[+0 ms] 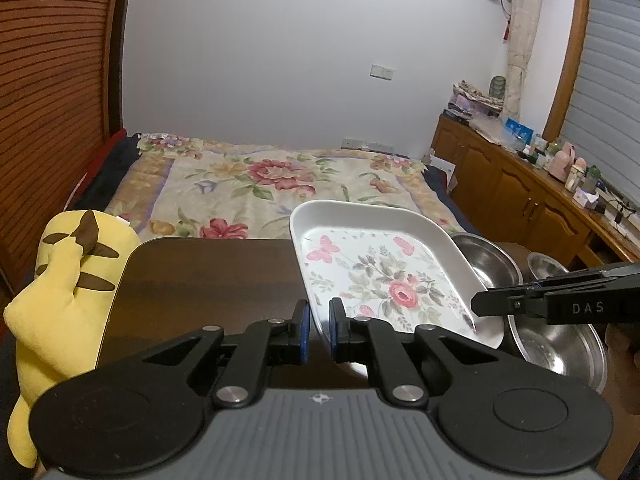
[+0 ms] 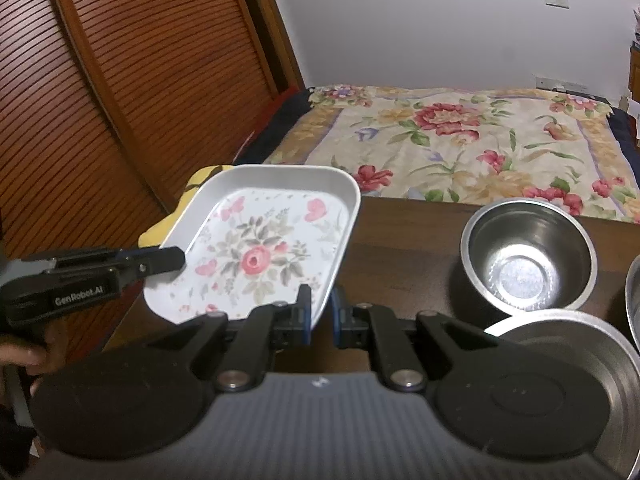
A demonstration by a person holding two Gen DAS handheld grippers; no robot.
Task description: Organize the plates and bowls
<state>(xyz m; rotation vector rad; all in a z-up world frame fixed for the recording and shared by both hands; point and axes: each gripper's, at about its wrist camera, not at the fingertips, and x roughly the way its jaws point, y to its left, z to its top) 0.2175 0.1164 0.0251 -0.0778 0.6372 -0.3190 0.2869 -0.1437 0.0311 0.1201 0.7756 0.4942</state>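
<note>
A white square plate with a rose print [image 1: 380, 276] [image 2: 260, 248] hangs tilted above the dark wooden table [image 1: 208, 272] [image 2: 408, 240]. My left gripper [image 1: 319, 328] [image 2: 176, 260] is shut on its left rim. My right gripper [image 2: 320, 312] [image 1: 480, 306] is shut on its right rim. A small steel bowl [image 2: 528, 256] [image 1: 486, 262] stands upright on the table to the right. A wider steel bowl [image 2: 560, 360] [image 1: 560, 348] sits nearer, below my right gripper. Another steel bowl [image 1: 546, 266] [image 2: 634, 300] is at the far right, partly hidden.
A yellow plush toy [image 1: 60, 304] [image 2: 200, 180] leans at the table's left edge. A bed with a floral cover [image 1: 280, 184] [image 2: 460, 140] lies beyond the table. A slatted wooden door [image 2: 120, 80] is on the left. A cluttered wooden cabinet [image 1: 520, 184] runs along the right wall.
</note>
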